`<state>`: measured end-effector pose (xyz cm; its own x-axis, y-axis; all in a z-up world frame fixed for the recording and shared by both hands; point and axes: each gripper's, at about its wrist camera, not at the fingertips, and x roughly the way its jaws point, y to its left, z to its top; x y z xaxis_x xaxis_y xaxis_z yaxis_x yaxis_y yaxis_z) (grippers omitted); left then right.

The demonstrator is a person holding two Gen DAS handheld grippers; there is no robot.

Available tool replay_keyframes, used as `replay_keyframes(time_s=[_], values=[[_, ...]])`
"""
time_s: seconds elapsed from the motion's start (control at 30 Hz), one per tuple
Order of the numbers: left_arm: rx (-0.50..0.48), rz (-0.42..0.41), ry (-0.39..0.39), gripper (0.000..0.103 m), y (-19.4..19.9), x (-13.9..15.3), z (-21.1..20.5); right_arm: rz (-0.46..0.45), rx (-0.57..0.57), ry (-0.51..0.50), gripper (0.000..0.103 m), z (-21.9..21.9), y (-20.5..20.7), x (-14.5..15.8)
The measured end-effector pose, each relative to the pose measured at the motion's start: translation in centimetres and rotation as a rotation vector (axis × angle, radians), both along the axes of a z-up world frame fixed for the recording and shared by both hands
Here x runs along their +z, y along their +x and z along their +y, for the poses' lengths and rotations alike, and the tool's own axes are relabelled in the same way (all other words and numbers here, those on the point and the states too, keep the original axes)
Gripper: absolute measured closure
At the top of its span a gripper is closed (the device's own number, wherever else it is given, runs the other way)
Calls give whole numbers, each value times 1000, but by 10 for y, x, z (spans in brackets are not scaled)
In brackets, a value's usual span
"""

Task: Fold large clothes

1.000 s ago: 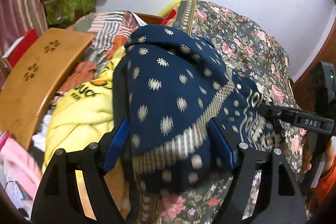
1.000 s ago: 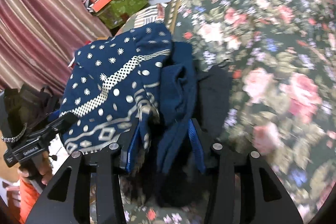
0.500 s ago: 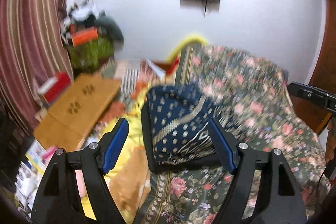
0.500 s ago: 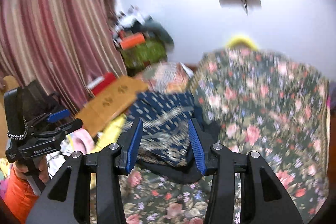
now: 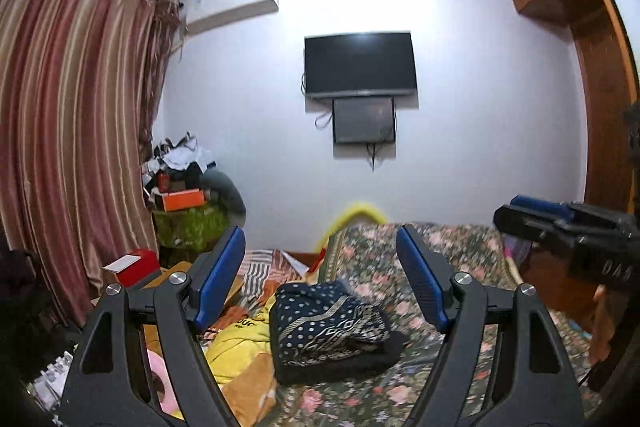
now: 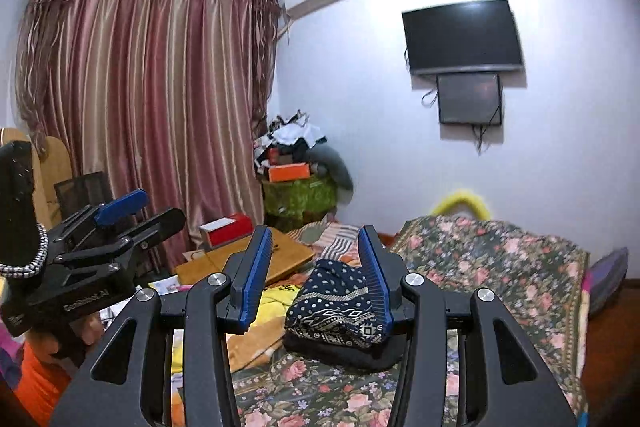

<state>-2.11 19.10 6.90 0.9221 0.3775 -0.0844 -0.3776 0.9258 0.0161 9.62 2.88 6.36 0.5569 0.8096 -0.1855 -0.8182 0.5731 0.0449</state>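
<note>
Left hand-held gripper [image 5: 320, 267] hangs level above the bed [image 5: 440, 255], its jaws wide apart and empty; the right hand-held gripper [image 6: 312, 263] points slightly downward, its jaws parted more narrowly, also with nothing between them. Navy patterned garment [image 5: 328, 323], printed with pale dots and geometric bands, lies in a compact bundle on the floral bedspread, well apart from both tools, beside a yellow cloth [image 5: 236, 343] at the bed's edge. Neither tool touches fabric, which suggests the fold is complete and the bundle has been left to rest. A wall-mounted television [image 5: 360, 65] faces the bed.
</note>
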Motion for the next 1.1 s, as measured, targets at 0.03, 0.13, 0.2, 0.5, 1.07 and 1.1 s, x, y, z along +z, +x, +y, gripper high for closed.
replay_keyframes(time_s=[0.03,0.13,0.2,0.5,1.07,1.1], values=[[8,-14,1,26,-7,0,-5,3,-6,4,60,-3,-5,-1],[30,-35,1,15,-21,-1,-14,6,-47,21,40,-10,-11,-5],[44,-38,10,10,-27,-4,-18,-9,-87,18,25,-14,-13,-6],[88,-26,-62,2,-39,-18,-11,-3,-149,29,2,-16,-10,-9],[87,1,-93,2,-33,-29,-9,2,-128,5,2,-20,-20,-18],[87,3,-92,2,-33,-29,-9,2,-128,3,2,-20,-20,-18]])
